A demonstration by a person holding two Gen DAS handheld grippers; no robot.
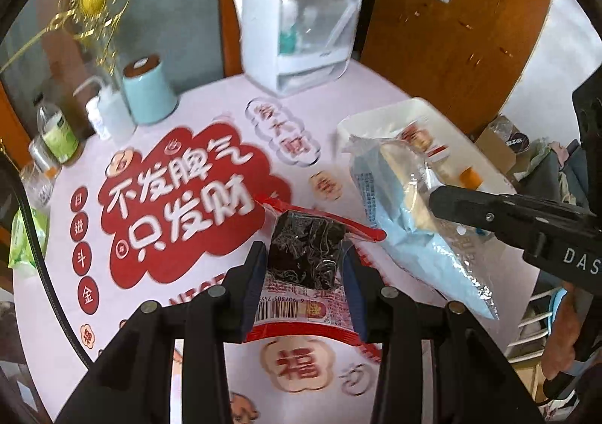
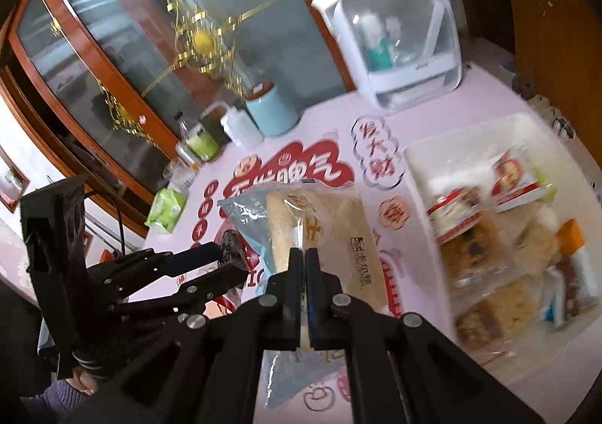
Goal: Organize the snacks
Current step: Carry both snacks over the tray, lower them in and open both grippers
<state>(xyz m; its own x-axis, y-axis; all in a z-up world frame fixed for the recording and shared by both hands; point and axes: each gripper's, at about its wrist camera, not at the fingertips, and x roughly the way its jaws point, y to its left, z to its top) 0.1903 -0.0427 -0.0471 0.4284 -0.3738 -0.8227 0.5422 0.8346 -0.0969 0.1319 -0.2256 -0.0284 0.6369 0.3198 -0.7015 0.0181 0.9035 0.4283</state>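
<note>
The left gripper [image 1: 305, 266] is clamped on a red-edged snack packet [image 1: 301, 275] with a dark cake showing through the film, held up over the middle of the pink printed table [image 1: 210, 111]. Just to its right, the right gripper [image 2: 304, 254] has its fingers pinched tight on a blue-and-clear bread bag [image 2: 320, 221], lifted above the table beside the white bin [image 2: 451, 138] near the right edge. That bin already carries several wrapped snacks [image 2: 489, 236]. Along the far left edge stand a pale blue cup [image 1: 148, 91], a white squeeze bottle [image 1: 109, 115] and a green-labelled bottle [image 1: 58, 132]; a white storage box [image 1: 301, 36] sits at the far edge.
</note>
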